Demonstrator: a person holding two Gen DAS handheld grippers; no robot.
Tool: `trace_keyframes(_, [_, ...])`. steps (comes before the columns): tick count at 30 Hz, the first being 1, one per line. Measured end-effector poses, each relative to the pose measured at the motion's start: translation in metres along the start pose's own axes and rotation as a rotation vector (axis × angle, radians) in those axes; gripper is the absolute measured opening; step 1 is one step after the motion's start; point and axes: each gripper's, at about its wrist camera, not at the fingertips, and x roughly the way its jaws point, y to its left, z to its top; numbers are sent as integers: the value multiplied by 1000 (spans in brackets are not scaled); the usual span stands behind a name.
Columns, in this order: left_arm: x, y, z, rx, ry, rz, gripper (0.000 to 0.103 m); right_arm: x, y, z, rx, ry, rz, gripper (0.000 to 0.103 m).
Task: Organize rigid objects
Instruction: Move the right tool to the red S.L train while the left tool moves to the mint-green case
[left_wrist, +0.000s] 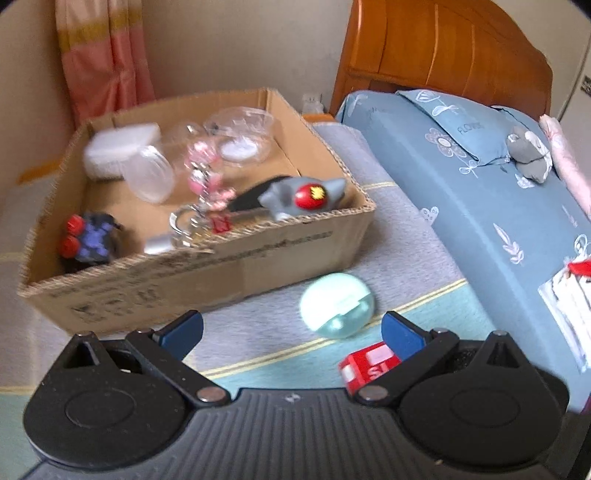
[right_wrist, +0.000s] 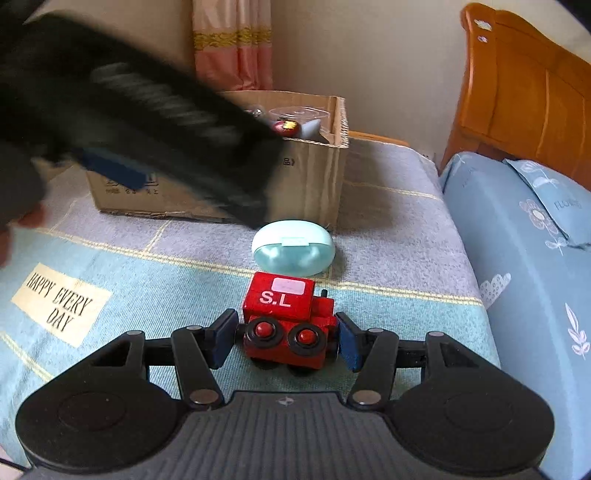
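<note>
Cardboard box (left_wrist: 207, 258) sits at left on the striped blanket (left_wrist: 399, 206), w/ gray shark toy (left_wrist: 303, 195), keyring and clear containers inside. Left gripper (left_wrist: 291, 334) hangs near its front wall, fingers spread, nothing between. Mint round case (right_wrist: 293, 251) lies just right of box. Red toy truck (right_wrist: 288, 317) next, between right gripper (right_wrist: 286, 341) fingers, spread either side; contact unclear.

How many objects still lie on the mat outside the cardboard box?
2: the mint case by the box, and the red toy car between the right gripper fingers. Others may be hidden.
</note>
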Motion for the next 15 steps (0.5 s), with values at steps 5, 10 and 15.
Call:
trace_keyframes(5, [19,-12,4,-39,34,8,102,-5,-6,-9,3,-16,23,95])
trace_keyframes(10, [32,-21,9,-42,43,38,102,-7,-16,-14,-3,-14,47,98])
trace_keyframes(15, [44,-25,10,-66,51,56,102,-9,-22,-17,-1,-30,66,101])
